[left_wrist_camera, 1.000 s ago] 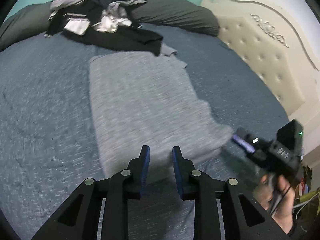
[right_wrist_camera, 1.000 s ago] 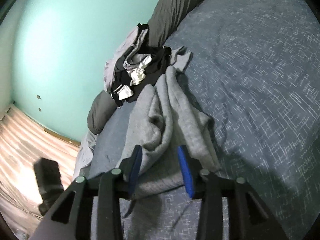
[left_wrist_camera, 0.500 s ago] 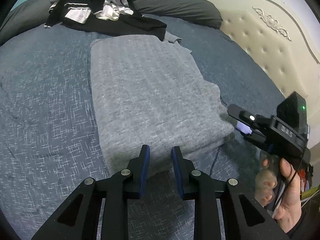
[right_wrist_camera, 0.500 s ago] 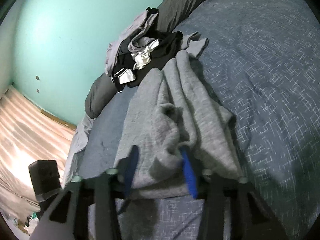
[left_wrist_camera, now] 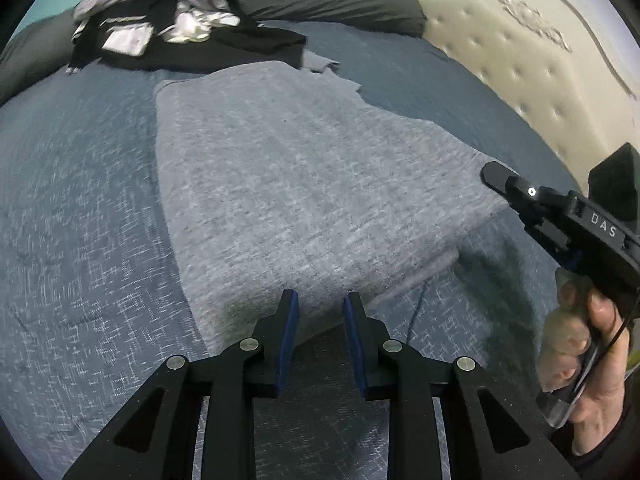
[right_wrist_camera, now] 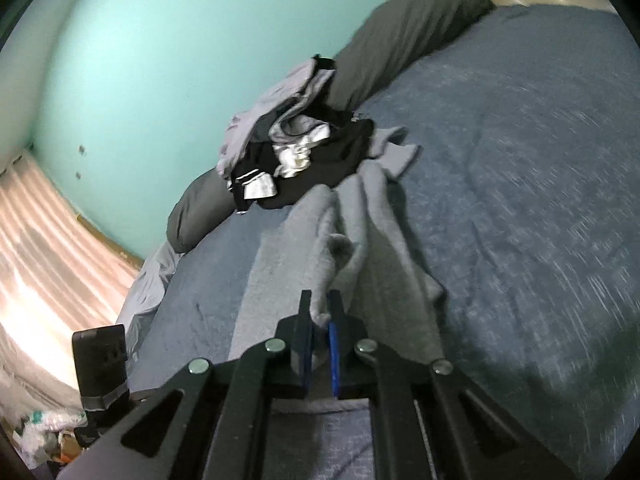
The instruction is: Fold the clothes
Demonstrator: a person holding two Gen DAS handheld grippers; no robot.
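Two black handheld grippers with blue finger pads work over a bed. From its own wrist camera, the right gripper has its fingers pressed close together, pinching a bunched fold of the grey garment at its near edge, so the cloth rises in soft ridges toward the pads. The left gripper has its fingers spread with a gap between them, holding nothing, its tips at the near edge of the same cloth. In the left view the grey garment is a heathered knit spread mostly flat in a broad panel across the middle of the bed, its near edge doubled over in a thick layer and its right corner reaching toward the right gripper, which a person's hand holds at the right edge of the picture. The bedspread is blue-grey with a fine pale fleck. Beyond the garment's far end lies a loose pile of clothes in black, white and pale grey, resting against dark grey pillows. A cream tufted headboard stands to the right, and in the right view a turquoise wall runs along the far side of the bed.
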